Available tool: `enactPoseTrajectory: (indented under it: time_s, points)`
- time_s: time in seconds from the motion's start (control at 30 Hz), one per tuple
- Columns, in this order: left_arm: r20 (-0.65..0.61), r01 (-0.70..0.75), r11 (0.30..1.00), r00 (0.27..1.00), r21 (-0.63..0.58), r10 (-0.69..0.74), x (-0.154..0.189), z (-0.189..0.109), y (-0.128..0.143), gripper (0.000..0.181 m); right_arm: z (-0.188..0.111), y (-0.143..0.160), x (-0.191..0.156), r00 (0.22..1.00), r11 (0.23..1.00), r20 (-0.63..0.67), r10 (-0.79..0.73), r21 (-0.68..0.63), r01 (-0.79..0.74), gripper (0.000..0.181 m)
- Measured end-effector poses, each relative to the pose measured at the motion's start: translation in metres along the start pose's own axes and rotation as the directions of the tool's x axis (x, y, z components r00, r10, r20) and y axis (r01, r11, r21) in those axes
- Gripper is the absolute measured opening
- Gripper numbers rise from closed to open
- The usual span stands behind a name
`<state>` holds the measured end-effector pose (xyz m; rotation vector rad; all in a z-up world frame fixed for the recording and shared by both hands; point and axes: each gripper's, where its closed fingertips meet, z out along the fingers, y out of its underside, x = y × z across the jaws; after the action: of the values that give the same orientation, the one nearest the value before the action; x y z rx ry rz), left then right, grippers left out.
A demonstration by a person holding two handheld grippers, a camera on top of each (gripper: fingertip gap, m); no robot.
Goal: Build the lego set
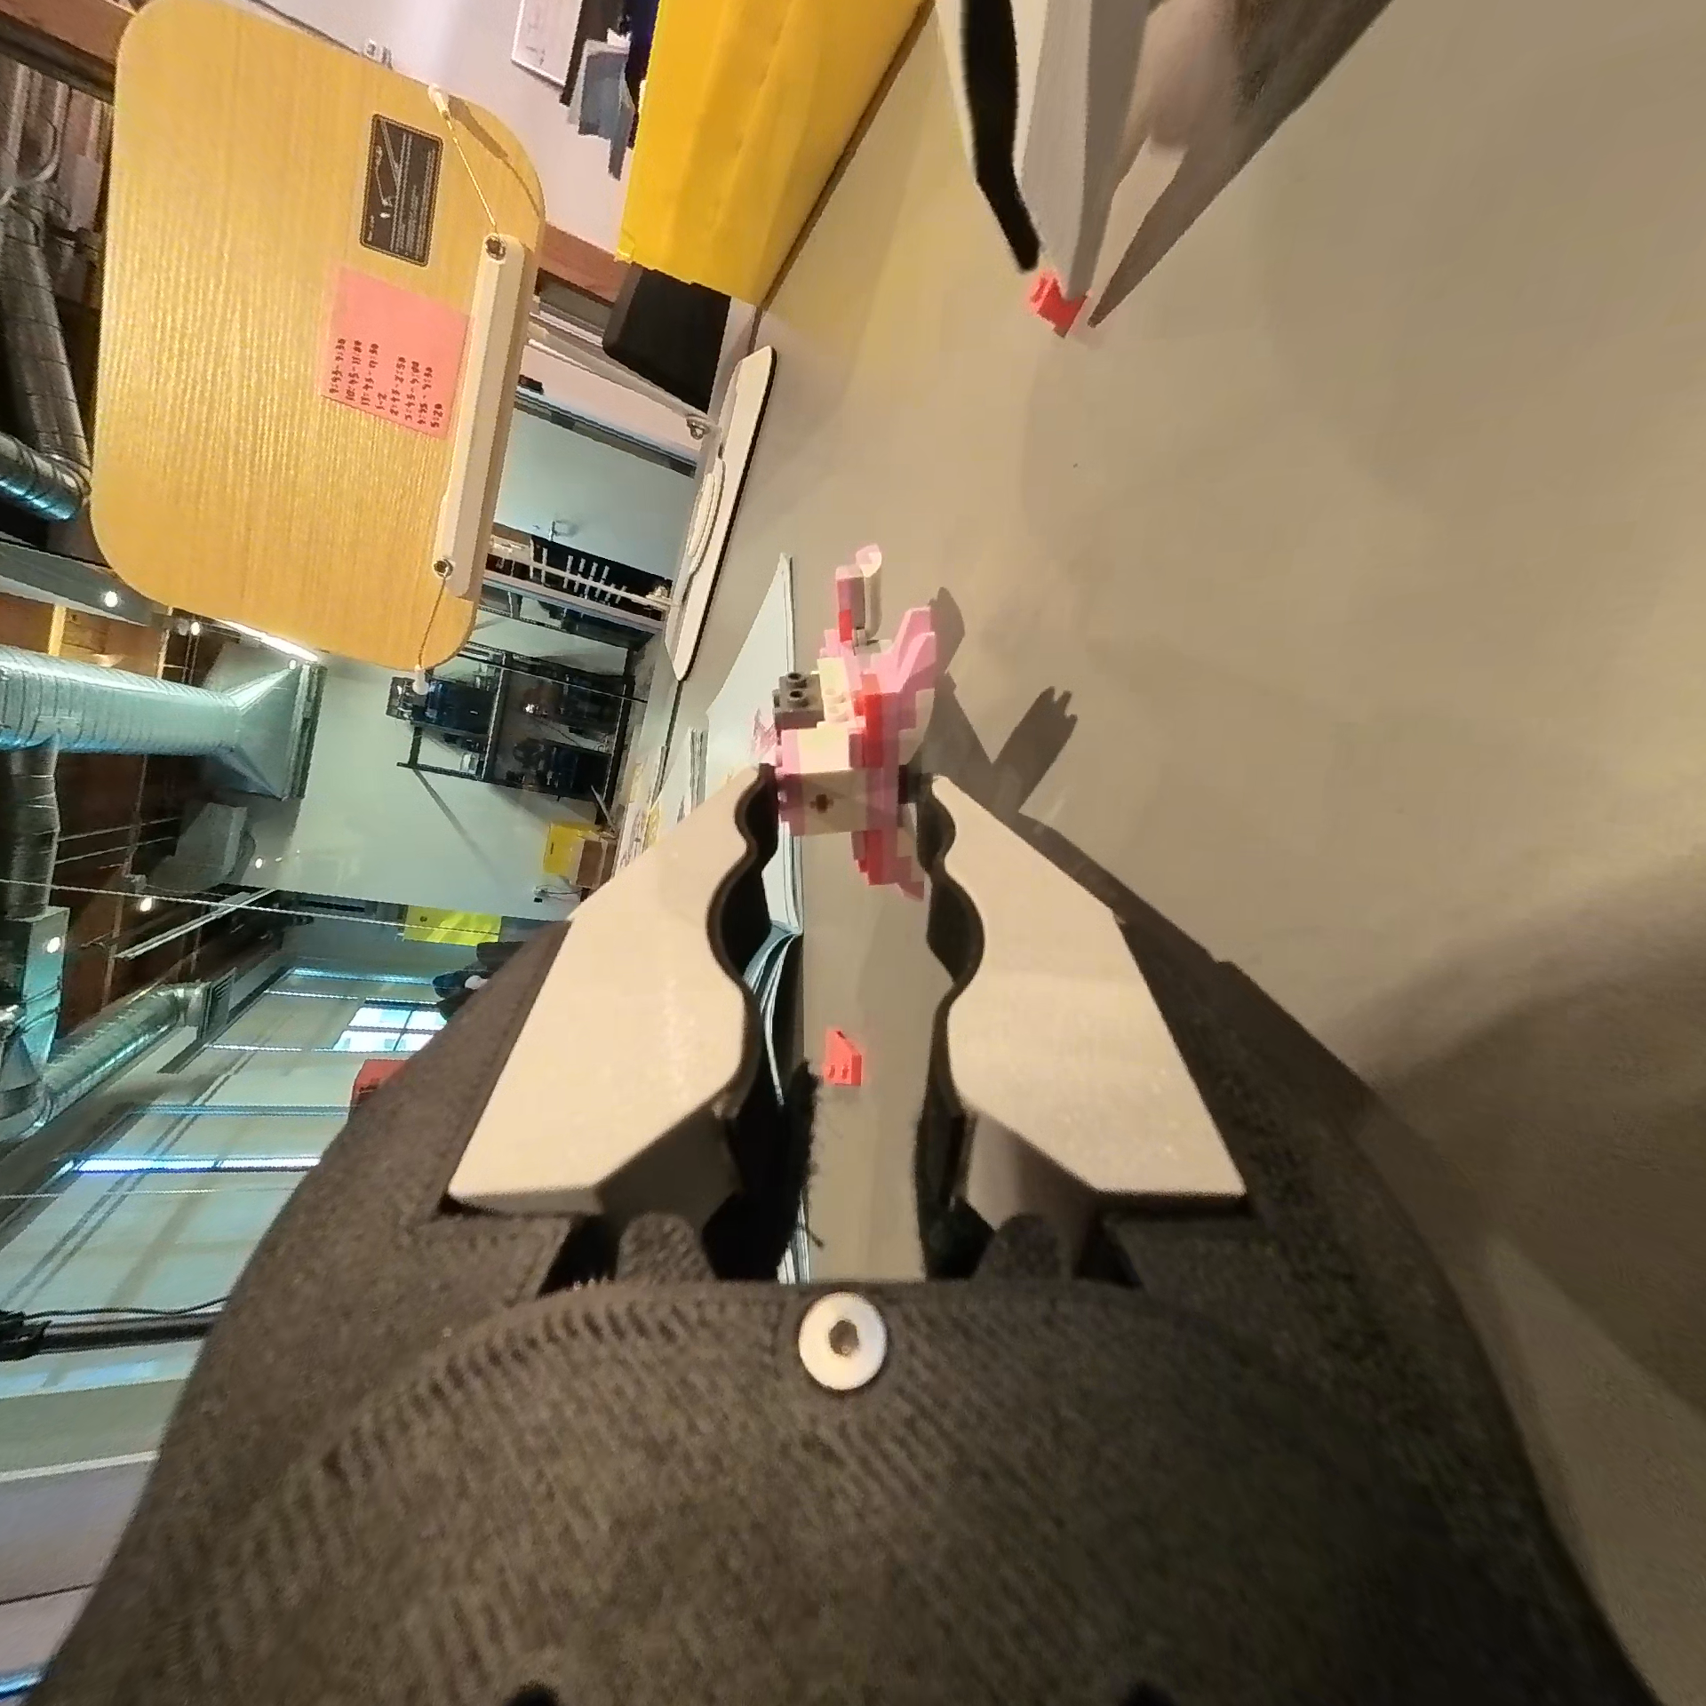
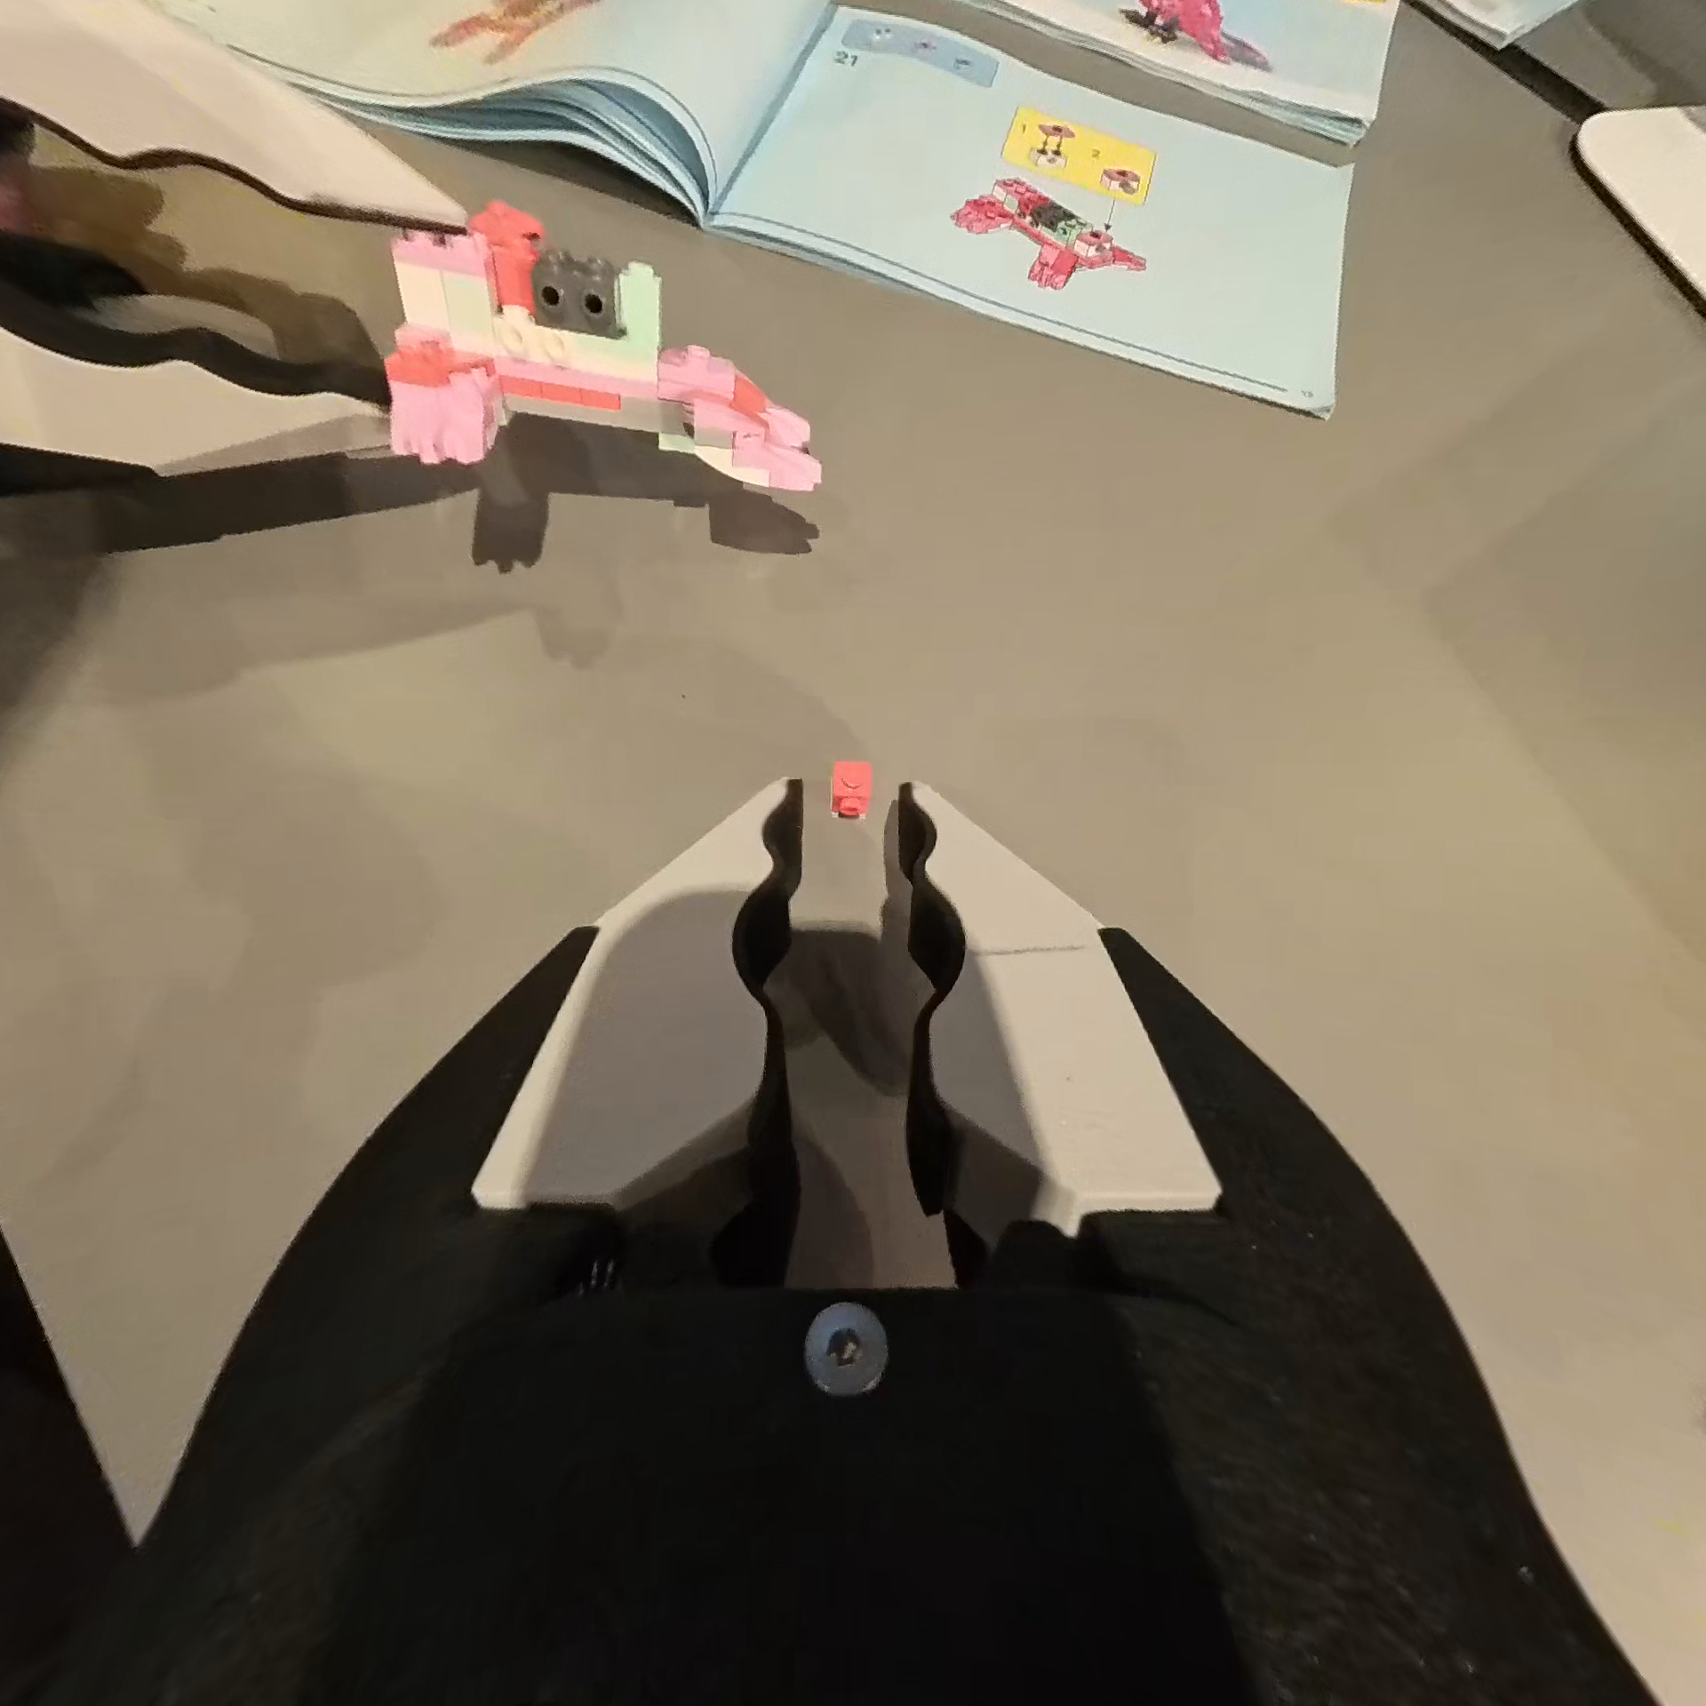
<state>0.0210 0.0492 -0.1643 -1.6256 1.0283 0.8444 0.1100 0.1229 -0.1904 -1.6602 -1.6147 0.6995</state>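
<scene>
A pink, white and red lego model (image 2: 554,351) with a dark grey two-hole brick sits at the far left of the grey table (image 2: 1108,600). My left gripper (image 1: 845,794) is closed on one end of the model (image 1: 859,738). It shows in the right wrist view (image 2: 185,305) at the left edge. My right gripper (image 2: 849,794) is open, low over the table. A small red brick (image 2: 849,789) lies between its tips, touching neither. The left wrist view shows this brick (image 1: 1057,300) at the top right. Another small red piece (image 1: 842,1057) lies on the table under my left gripper.
An open light-blue instruction booklet (image 2: 1015,231) lies behind the model, with a second booklet (image 2: 1246,55) beyond it. A white object (image 2: 1643,185) is at the right edge. A yellow box (image 1: 738,138) and a wooden board (image 1: 277,323) stand past the table's end. My hands' fingertips stand some 12 cm from each other. Left tips and right tips are each some 40 cm from the white object (image 2: 1643,185).
</scene>
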Motion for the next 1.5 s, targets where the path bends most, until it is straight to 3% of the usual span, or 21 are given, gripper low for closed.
enactPoseTrajectory:
  time_s: [0.2, 0.37, 0.5, 1.03, 1.27, 1.5]
  points:
    - [0.000, -0.005, 1.000, 1.000, 0.009, 0.005, 0.000, -0.001, -0.002, 0.029, 0.002, -0.008, -0.003, 0.999, 1.000, 0.044, 0.017, 0.013, -0.018, 0.005]
    - [0.008, -0.023, 1.000, 1.000, 0.014, 0.023, 0.000, -0.001, -0.004, 0.029, 0.005, -0.069, -0.041, 0.970, 0.985, 0.240, 0.049, 0.151, -0.087, 0.005]
    - [0.013, -0.032, 0.999, 0.999, 0.014, 0.032, 0.000, -0.002, -0.005, 0.029, 0.018, -0.095, -0.064, 0.944, 0.986, 0.326, 0.043, 0.141, -0.094, 0.005]
    - [0.006, -0.053, 0.999, 0.999, 0.001, 0.053, 0.002, -0.003, -0.005, 0.024, 0.034, -0.091, -0.067, 0.968, 0.994, 0.252, -0.001, -0.103, 0.028, 0.005]
    - [0.007, -0.073, 0.997, 0.997, -0.012, 0.073, 0.003, -0.002, -0.004, 0.024, 0.039, -0.086, -0.069, 0.975, 0.983, 0.216, -0.057, -0.161, 0.093, 0.005]
    - [0.018, -0.079, 0.997, 0.997, -0.019, 0.079, 0.001, -0.001, -0.003, 0.024, 0.038, -0.088, -0.070, 0.963, 0.988, 0.269, 0.006, -0.151, 0.036, 0.008]
